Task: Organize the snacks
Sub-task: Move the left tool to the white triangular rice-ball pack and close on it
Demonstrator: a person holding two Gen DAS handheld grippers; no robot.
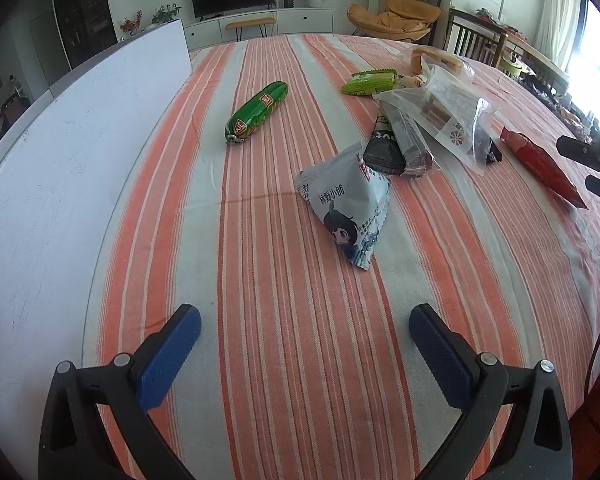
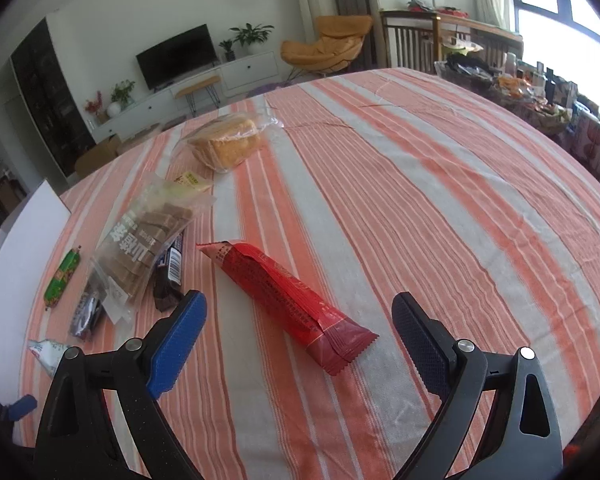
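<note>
Snacks lie on the striped tablecloth (image 1: 284, 320). In the left wrist view: a green sausage (image 1: 257, 112), a white cartoon packet (image 1: 350, 212), dark bars (image 1: 396, 144), a clear bag of brown wafers (image 1: 444, 112), a green pack (image 1: 370, 82) and a red stick pack (image 1: 542, 162). My left gripper (image 1: 305, 338) is open and empty, short of the white packet. In the right wrist view the red stick pack (image 2: 288, 300) lies just ahead of my open, empty right gripper (image 2: 300, 328). The wafer bag (image 2: 148, 240), dark bar (image 2: 168, 276) and bagged bread (image 2: 226, 144) lie to its left.
A white board (image 1: 60, 168) lies along the table's left side. The right gripper's tips show at the right edge of the left wrist view (image 1: 592, 168). Behind the table are a TV, an orange chair (image 2: 324, 46) and a cluttered side table (image 2: 532, 96).
</note>
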